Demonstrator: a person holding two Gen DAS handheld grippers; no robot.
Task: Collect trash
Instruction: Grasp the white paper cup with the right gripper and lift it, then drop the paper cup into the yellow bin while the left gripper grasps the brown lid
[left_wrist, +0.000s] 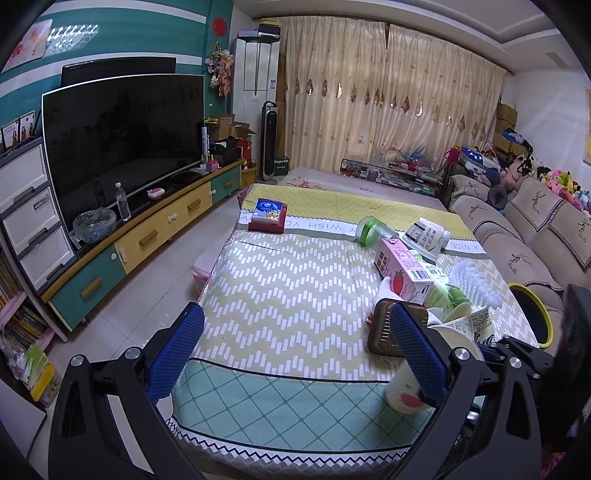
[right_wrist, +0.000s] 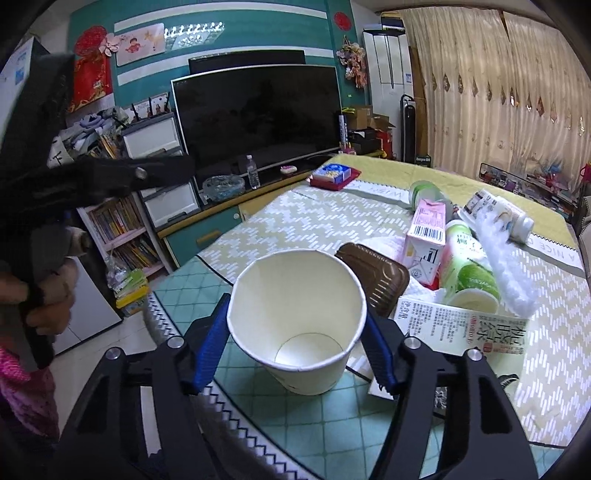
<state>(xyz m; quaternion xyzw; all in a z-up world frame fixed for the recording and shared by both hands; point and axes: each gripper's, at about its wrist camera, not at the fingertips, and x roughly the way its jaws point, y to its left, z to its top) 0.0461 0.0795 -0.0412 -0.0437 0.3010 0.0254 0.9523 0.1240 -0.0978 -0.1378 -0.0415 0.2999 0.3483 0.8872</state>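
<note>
My right gripper (right_wrist: 295, 332) is shut on a white paper cup (right_wrist: 295, 314), holding it by its sides, mouth towards the camera, over the near edge of the cloth-covered table (right_wrist: 325, 221). The cup also shows in the left wrist view (left_wrist: 454, 339). My left gripper (left_wrist: 295, 339) is open and empty above the table's near left part. A trash pile lies on the table's right: a pink strawberry milk carton (left_wrist: 404, 273), a brown ribbed lid (right_wrist: 373, 269), a green-labelled cup (right_wrist: 469, 266), a flattened carton (right_wrist: 465, 328), a white bottle (right_wrist: 498, 214) and a white brush-like piece (right_wrist: 509, 266).
A tissue pack on a red tray (left_wrist: 267, 216) sits at the table's far left. A green-capped bottle (left_wrist: 375, 230) lies beyond the pile. A yellow-rimmed bin (left_wrist: 535, 317) stands by the sofa (left_wrist: 517, 236) on the right. The TV stand (left_wrist: 147, 236) is on the left.
</note>
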